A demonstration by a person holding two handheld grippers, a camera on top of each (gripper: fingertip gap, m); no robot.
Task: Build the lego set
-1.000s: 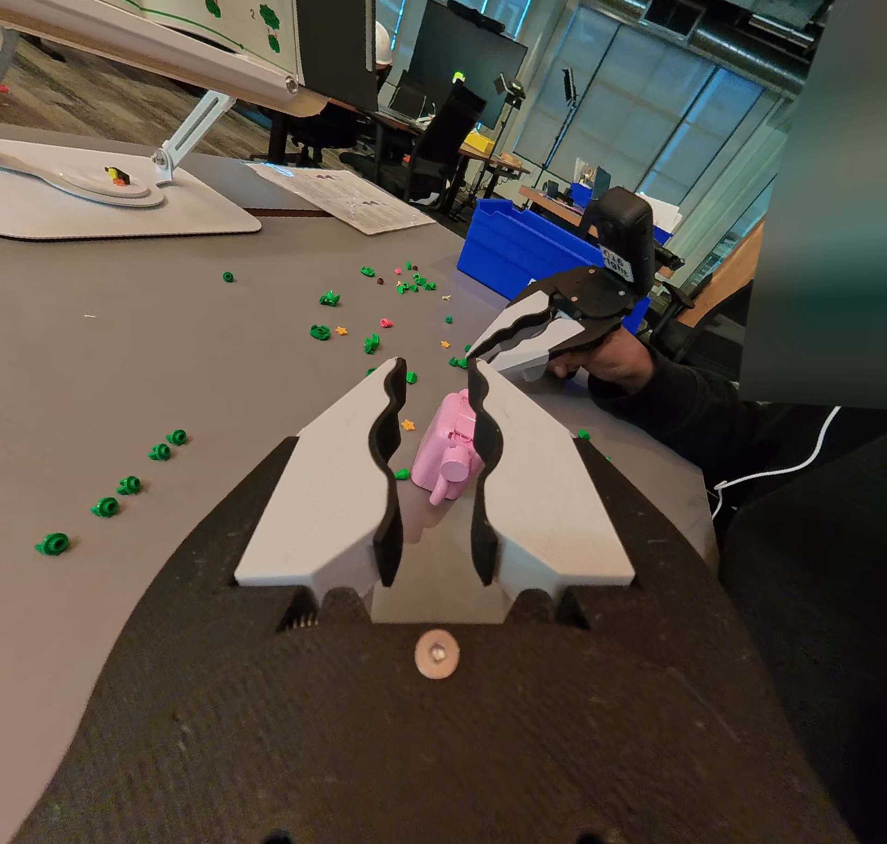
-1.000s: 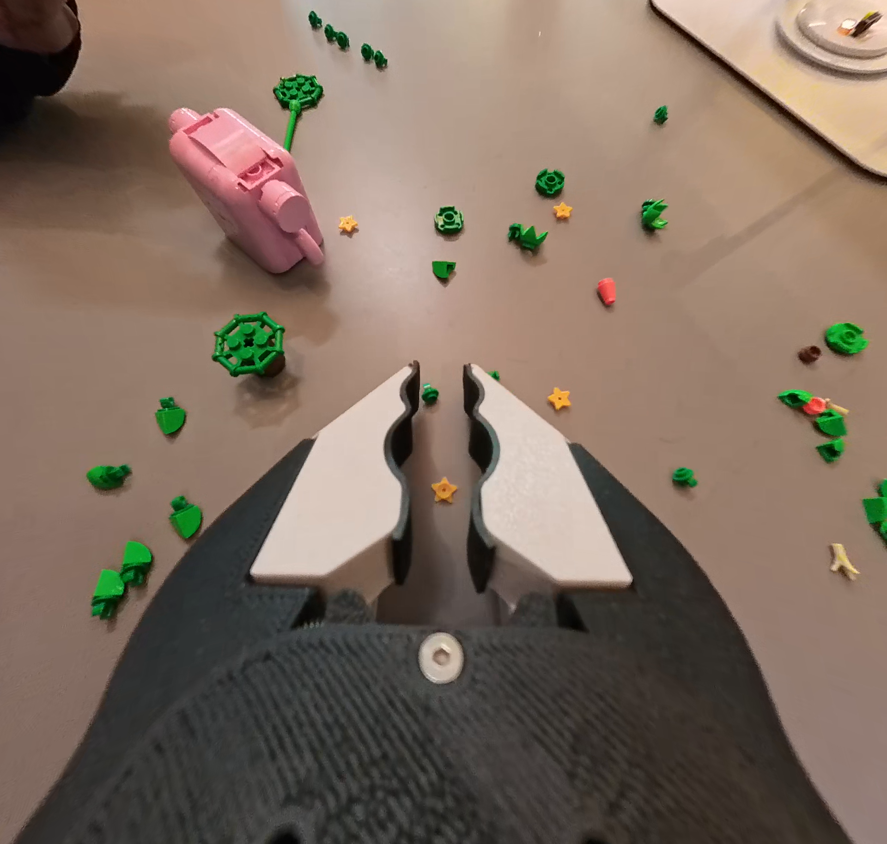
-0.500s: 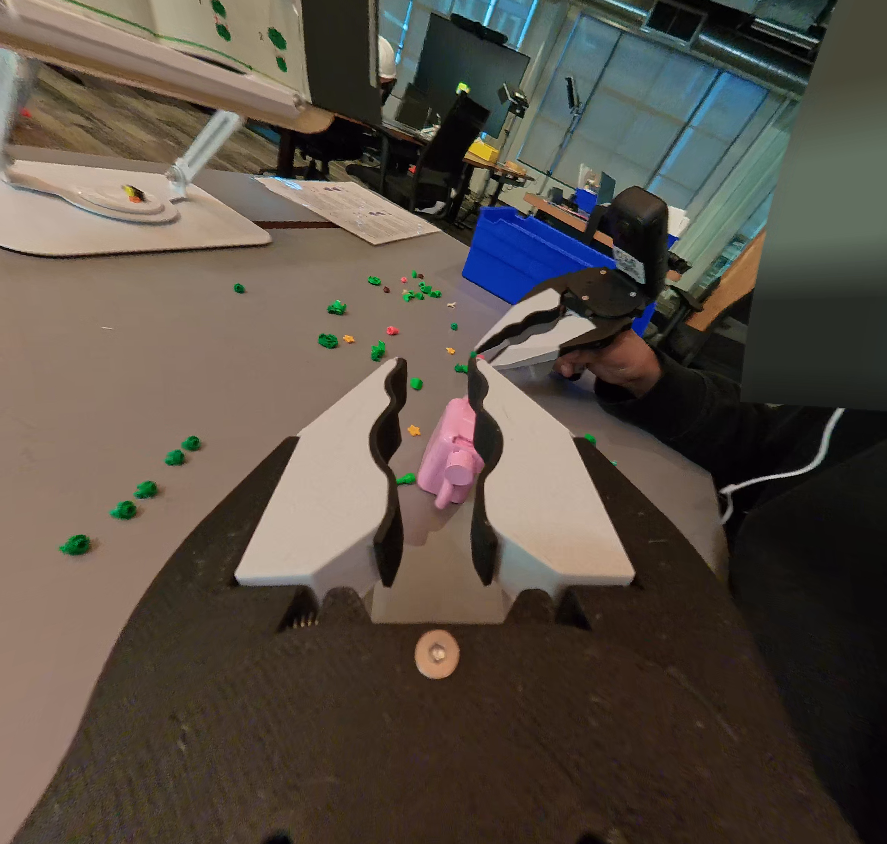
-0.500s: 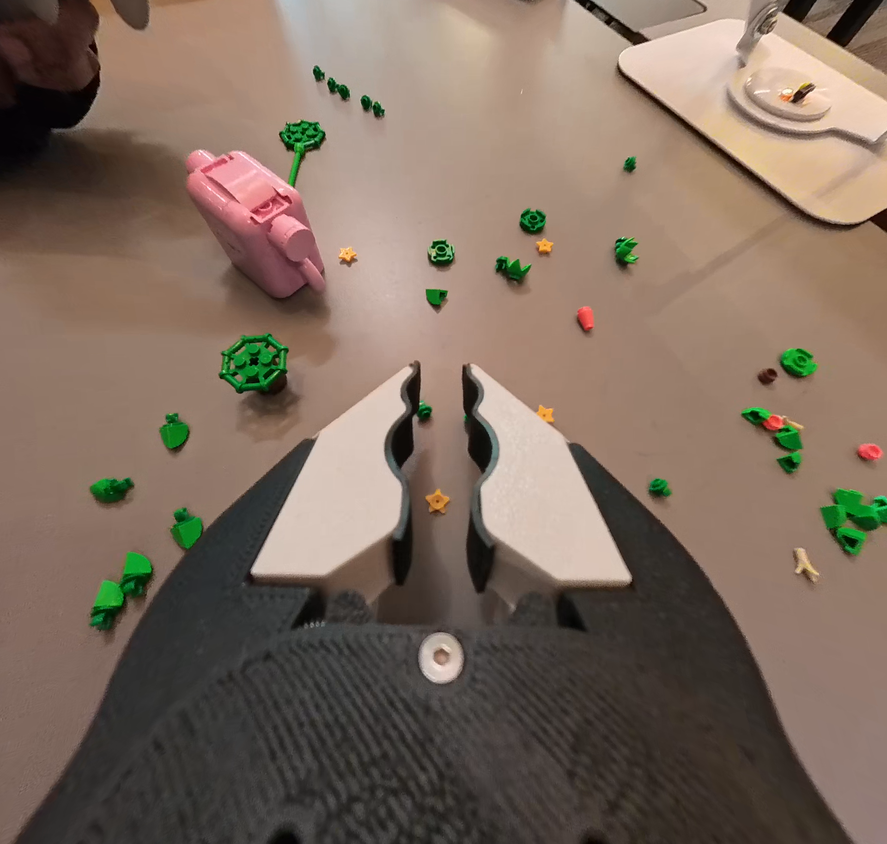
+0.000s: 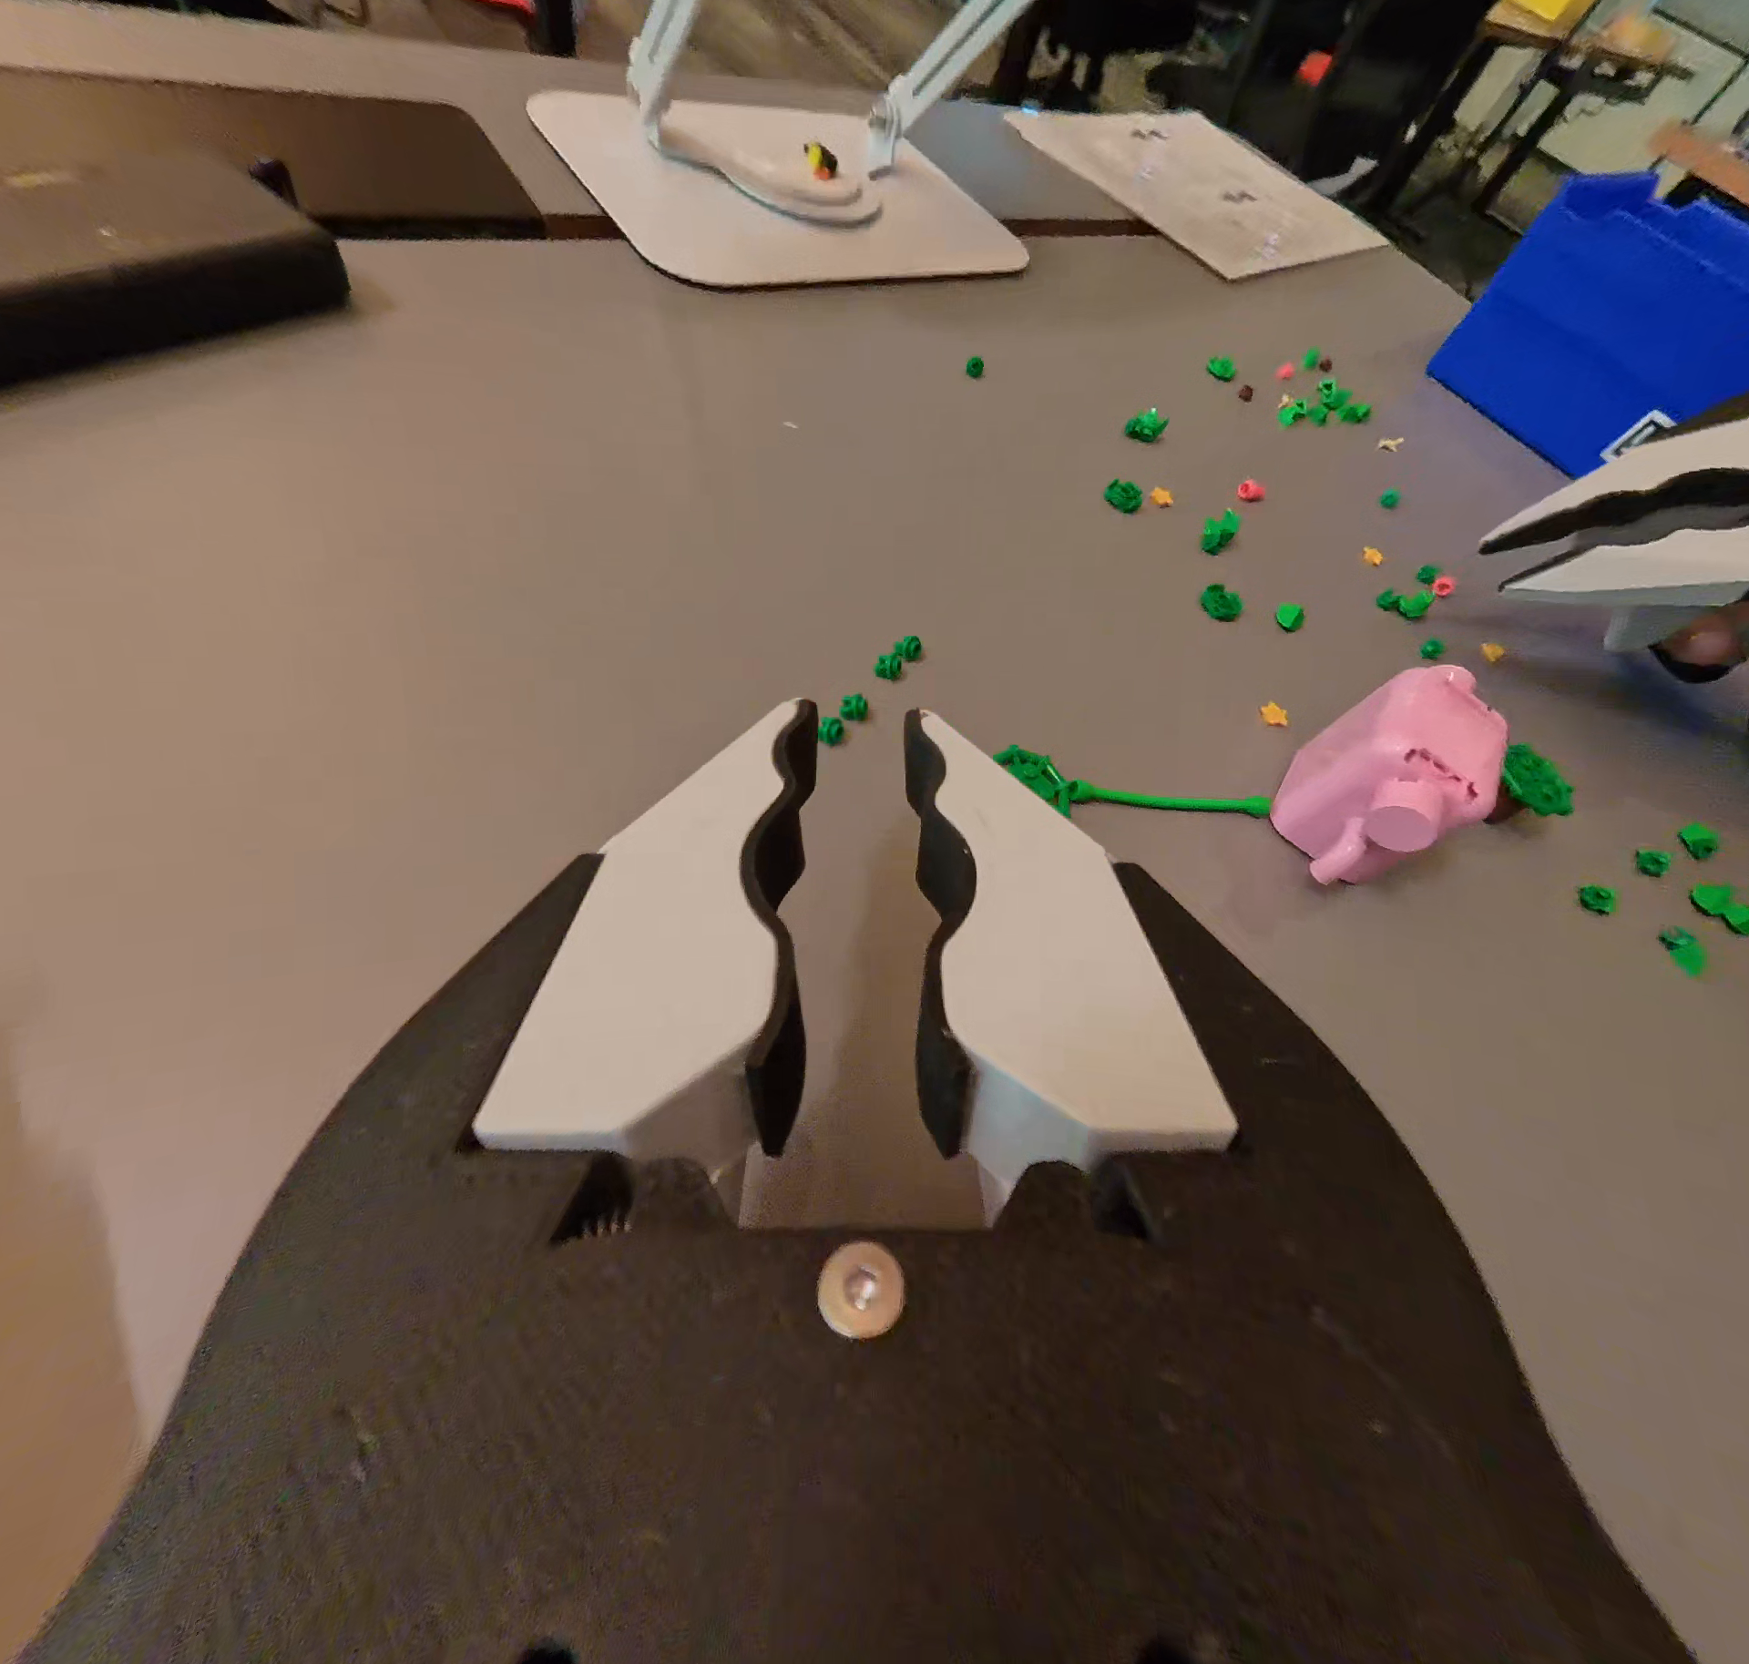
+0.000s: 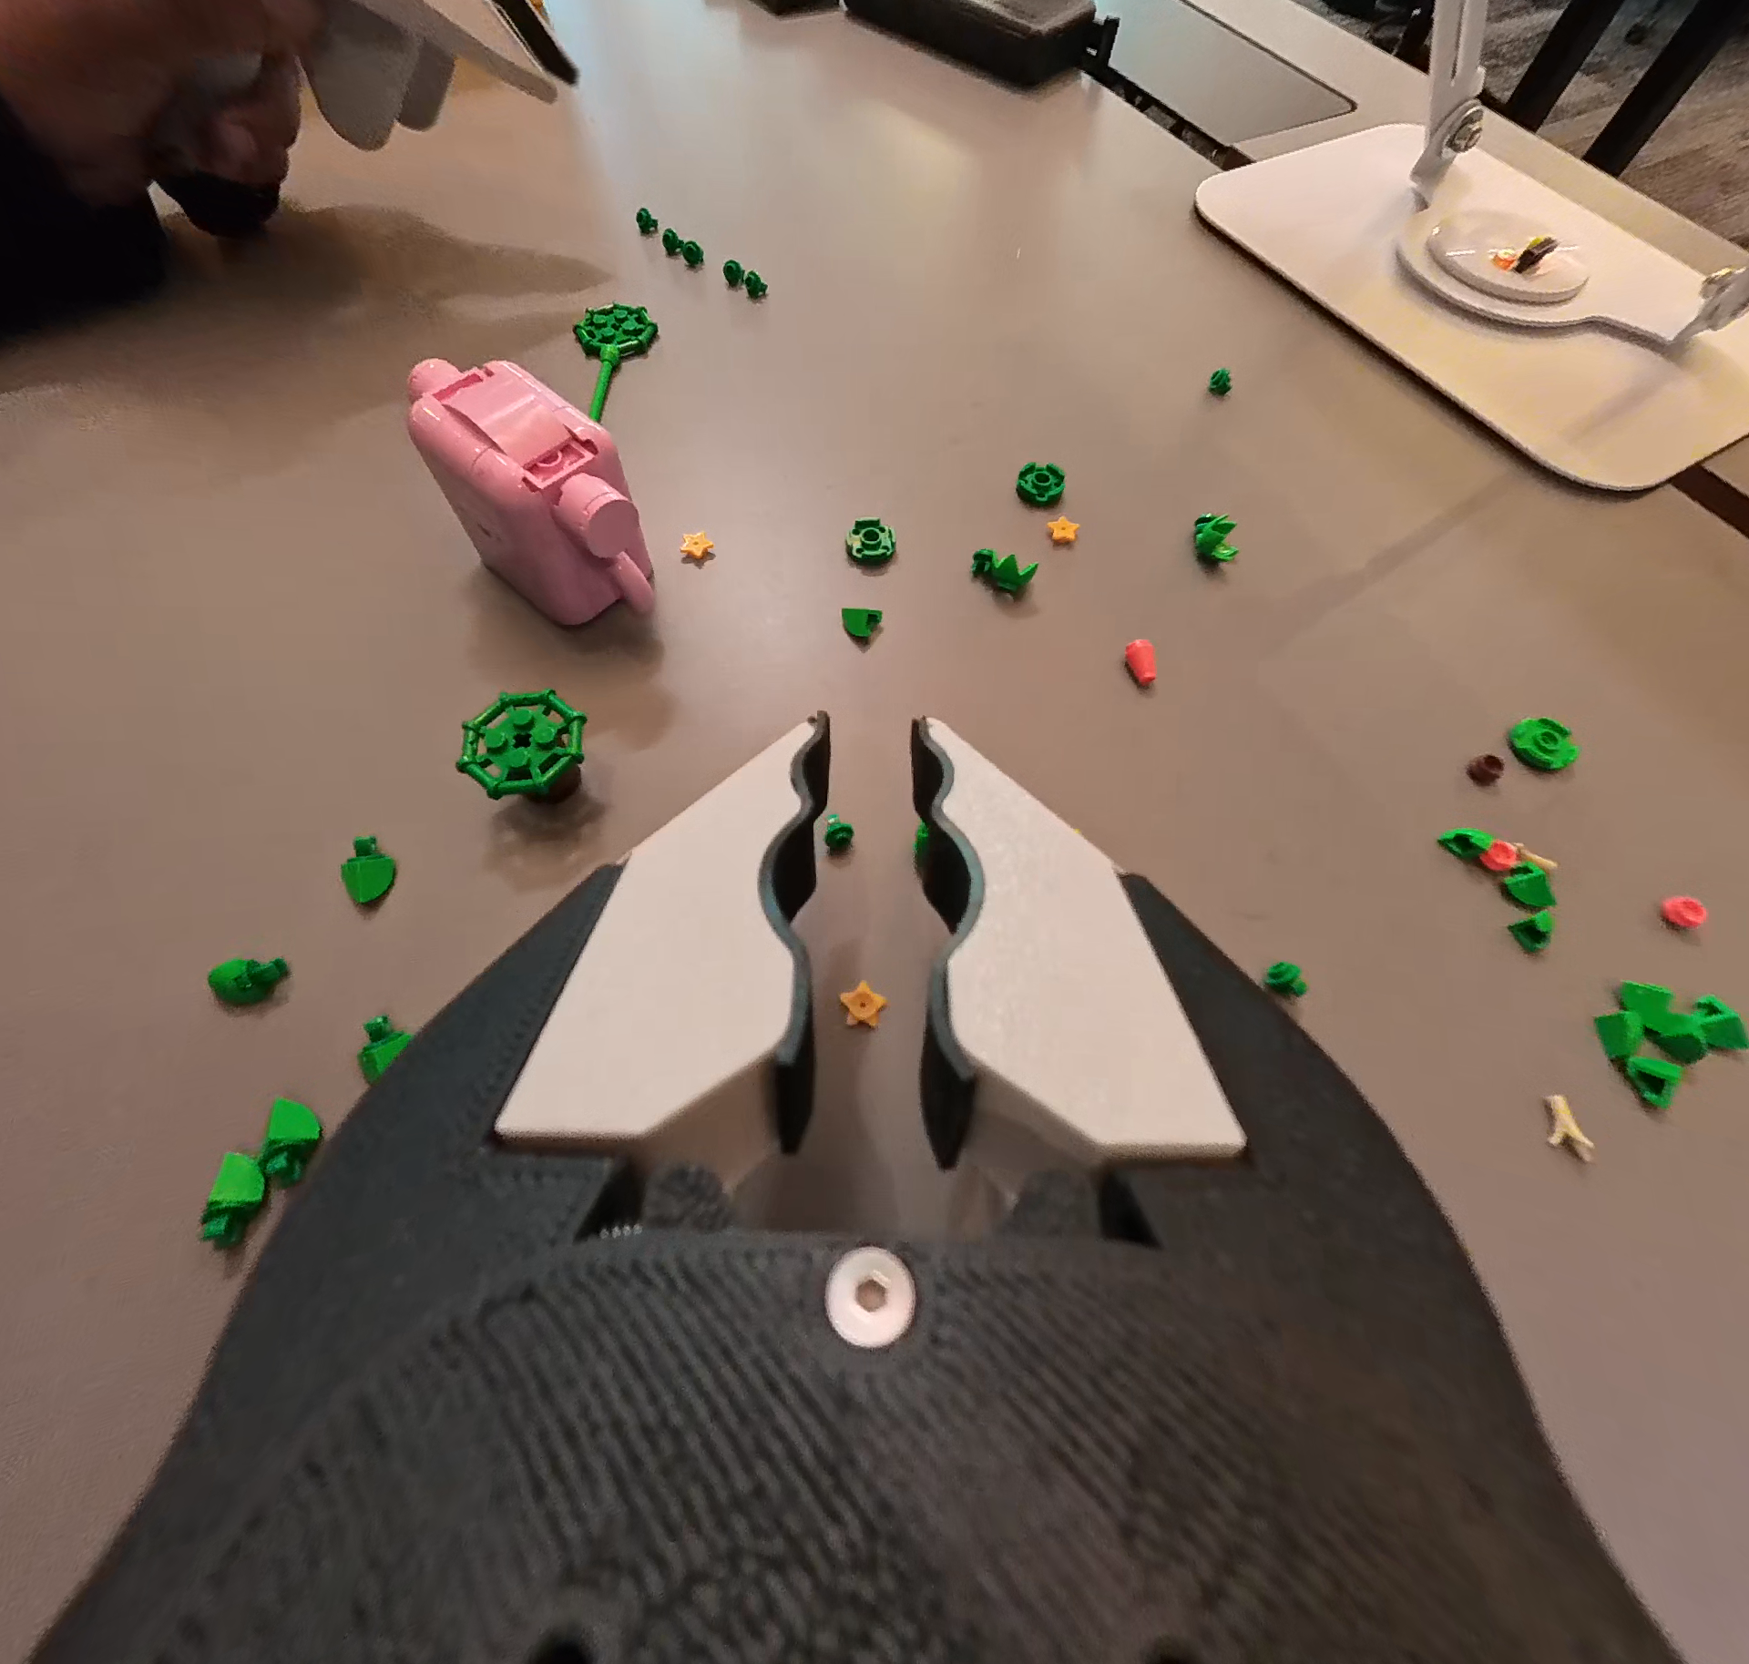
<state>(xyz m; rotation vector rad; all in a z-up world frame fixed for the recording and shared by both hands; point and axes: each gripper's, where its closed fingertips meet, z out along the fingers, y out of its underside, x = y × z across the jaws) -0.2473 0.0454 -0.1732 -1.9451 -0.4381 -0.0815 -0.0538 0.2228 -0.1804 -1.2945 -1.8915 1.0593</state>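
A pink lego watering can [image 5: 1391,776] lies on its side on the grey table, also in the right wrist view [image 6: 530,492]. A green stem with a round web top [image 5: 1041,772] lies beside it [image 6: 615,336]. Another green web disc [image 6: 522,745] stands on a brown piece. My left gripper [image 5: 859,720] is open and empty, left of the can, near a row of small green studs [image 5: 852,705]. My right gripper [image 6: 869,724] is open and empty above a yellow star [image 6: 862,1003]; it also shows in the left wrist view [image 5: 1628,530].
Many small green, yellow and red pieces [image 6: 1666,1032] are scattered over the table [image 5: 568,530]. A white stand base [image 5: 776,190] and a paper sheet [image 5: 1192,190] lie at the back, a blue bin [image 5: 1609,322] at the right edge, black boxes [image 6: 965,0] farther off. Some 25 cm of space lies between my two pairs of fingers. The yellow star [image 6: 862,1003] is closer to my right gripper, around 6 cm from its tips; the left tips are 30 cm off. Look for it in the left wrist view [image 5: 1491,654] too. The green web disc [image 6: 522,745] sits 7 cm or so from the ends of my right fingers.
My left gripper has swung left, away from the pink can, which now lies to its right. My right gripper has drawn back a little. Both stay open.
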